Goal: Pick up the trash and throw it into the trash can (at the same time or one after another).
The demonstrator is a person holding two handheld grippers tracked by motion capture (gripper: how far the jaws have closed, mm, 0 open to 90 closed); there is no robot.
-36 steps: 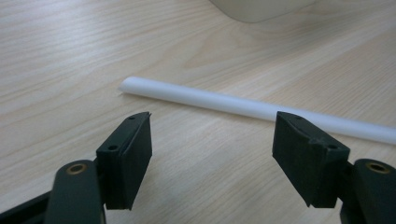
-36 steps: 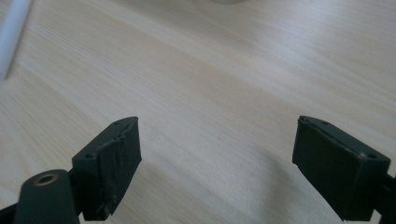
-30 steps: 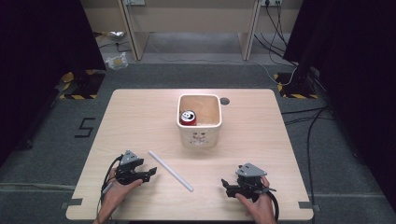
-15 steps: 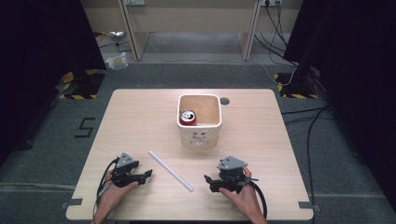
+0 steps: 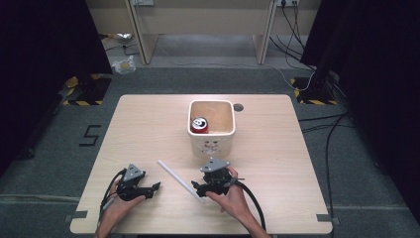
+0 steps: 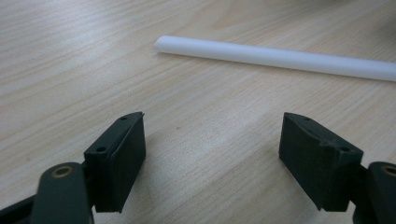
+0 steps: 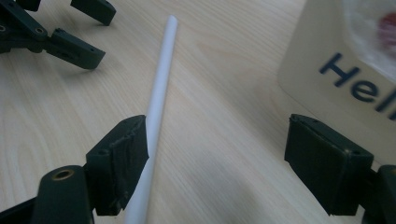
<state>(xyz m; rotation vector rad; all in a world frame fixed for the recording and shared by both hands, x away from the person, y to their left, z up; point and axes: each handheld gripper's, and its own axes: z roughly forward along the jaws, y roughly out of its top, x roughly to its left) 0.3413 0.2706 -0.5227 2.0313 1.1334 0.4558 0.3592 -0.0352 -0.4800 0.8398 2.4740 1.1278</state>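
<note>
White tube (image 5: 180, 180) lying flat on table (image 5: 277, 163), front-centre, not yet gripped | R gripper (image 5: 199, 188) straddling its near end, jaws spread wide | L gripper (image 5: 154, 187) gaping, idle beside (apart) | can (image 5: 199, 124) sitting in tub (image 5: 213, 141) | pickup pending, prob.

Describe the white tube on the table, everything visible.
The white tube is a thin, straight, smooth, matte rod, plastic by its look, lying flat on the wooden table, diagonal in the high view, in front of the cream bin and apart from it. Its near end lies between the open jaws of the right gripper, close against one jaw; contact is unclear. The left gripper sits beside it, open, not touching.
</note>
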